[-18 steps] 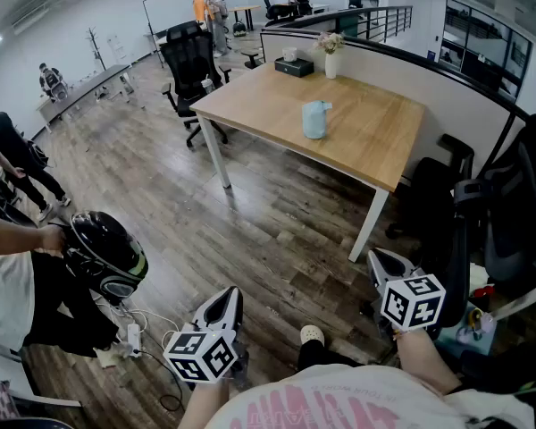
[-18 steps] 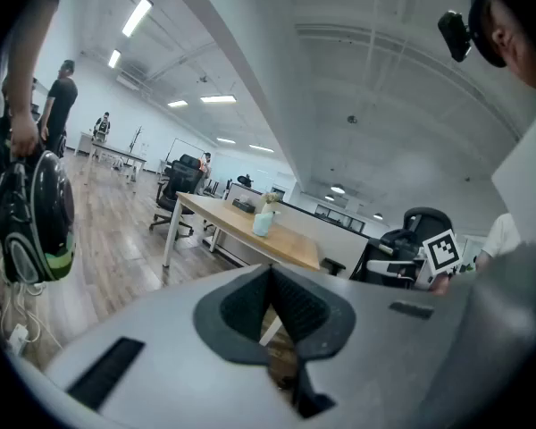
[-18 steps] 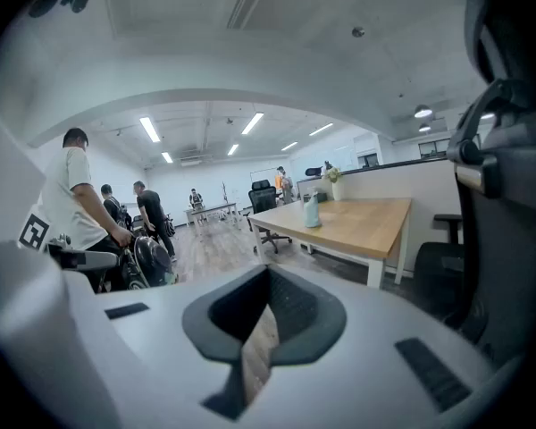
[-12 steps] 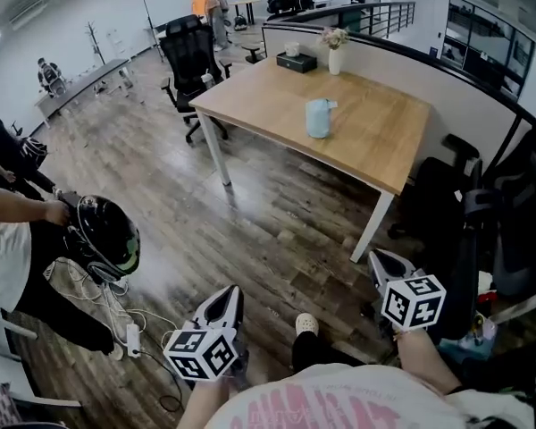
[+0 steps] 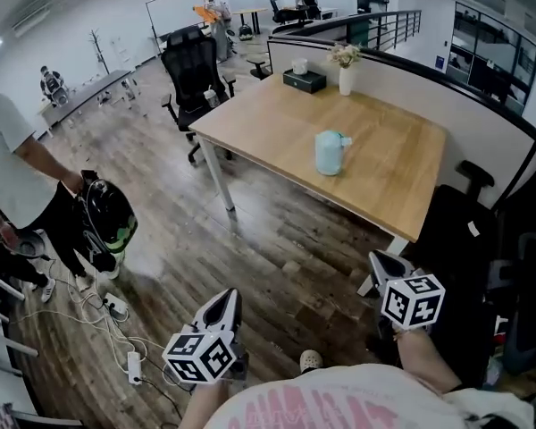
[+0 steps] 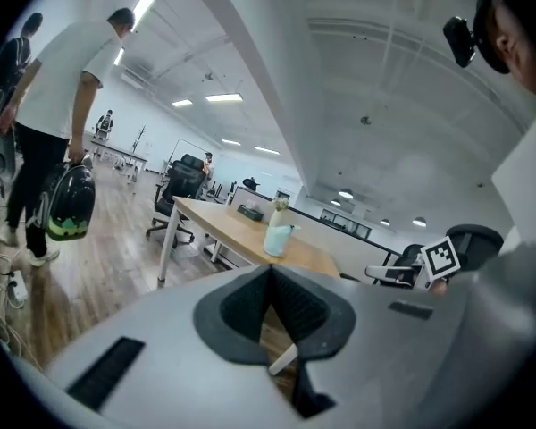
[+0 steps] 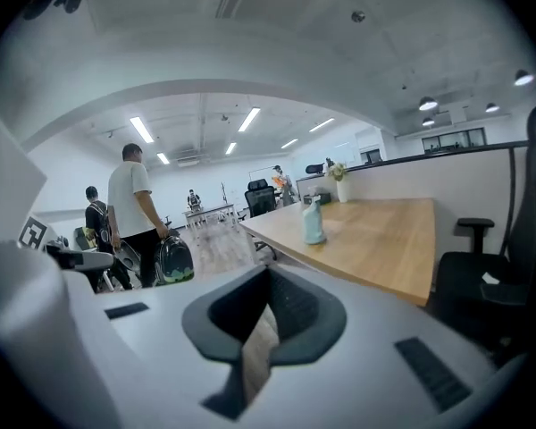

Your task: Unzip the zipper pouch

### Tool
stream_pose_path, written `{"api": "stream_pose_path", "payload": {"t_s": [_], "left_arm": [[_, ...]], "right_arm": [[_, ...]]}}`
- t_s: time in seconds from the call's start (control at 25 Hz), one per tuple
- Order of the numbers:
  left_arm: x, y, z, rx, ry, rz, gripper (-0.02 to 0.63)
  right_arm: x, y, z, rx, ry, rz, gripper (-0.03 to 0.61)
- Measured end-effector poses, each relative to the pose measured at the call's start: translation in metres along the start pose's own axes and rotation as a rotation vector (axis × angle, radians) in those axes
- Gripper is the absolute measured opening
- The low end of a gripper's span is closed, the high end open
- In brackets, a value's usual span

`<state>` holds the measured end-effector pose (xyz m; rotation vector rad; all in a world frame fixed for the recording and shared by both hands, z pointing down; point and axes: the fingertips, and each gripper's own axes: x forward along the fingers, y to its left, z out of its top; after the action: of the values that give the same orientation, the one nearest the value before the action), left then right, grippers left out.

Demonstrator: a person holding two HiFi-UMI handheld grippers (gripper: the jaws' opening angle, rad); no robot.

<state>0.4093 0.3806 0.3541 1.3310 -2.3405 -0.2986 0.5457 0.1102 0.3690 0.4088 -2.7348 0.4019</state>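
1. Head view: a light-blue zipper pouch (image 5: pixel 331 153) stands upright near the middle of a wooden table (image 5: pixel 402 181). It is apart from the other things on the table and well away from both grippers.
2. At the table's far end, a dark tissue box (image 5: pixel 304 80) and a white vase of flowers (image 5: pixel 345 71) sit near the partition.
3. The left gripper (image 5: pixel 225 300) is low in the head view, over the wood floor (image 5: pixel 277 231), with its marker cube nearest the camera. In the left gripper view its jaws are pressed together with nothing between them. The pouch (image 6: pixel 278 238) shows beyond them on the table, untouched.
4. The right gripper (image 5: pixel 384 264) is also low, just off the table's near corner and beside a black chair (image 5: pixel 469 239). The right gripper view shows its jaws closed on nothing. The pouch (image 7: pixel 314 222) stands on the tabletop well ahead of them.
5. At the left edge of the head view, a person in a white T-shirt (image 5: pixel 18 172) carries a rounded black bag with a green patch (image 5: pixel 107 222) in one hand.
6. A black office chair (image 5: pixel 189 65) stands at the table's far left corner.
7. White cables and a power strip (image 5: pixel 132 365) lie on the floor near the left gripper.
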Motion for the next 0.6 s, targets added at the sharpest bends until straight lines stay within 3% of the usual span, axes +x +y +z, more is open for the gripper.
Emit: {"api": "stream_pose_path", "payload": {"t_s": [0.28,0.4,0.6], "left_arm": [[0.094,0.02,0.035,-0.048,-0.079,-0.041,0.002],[0.132,0.022,0.026,-0.046,-0.032,-0.075,0.002],[0.176,0.034,0.012,-0.062,0.037,-0.105,0.002]], "right_arm": [[0.083,-0.04,0.05,0.013,-0.05,0.028,-0.002],[0.11,-0.056,0.041,0.008,-0.013,-0.002,-0.002],[0.143,-0.078,0.013,0.092,0.062,-0.054,-0.002]]}}
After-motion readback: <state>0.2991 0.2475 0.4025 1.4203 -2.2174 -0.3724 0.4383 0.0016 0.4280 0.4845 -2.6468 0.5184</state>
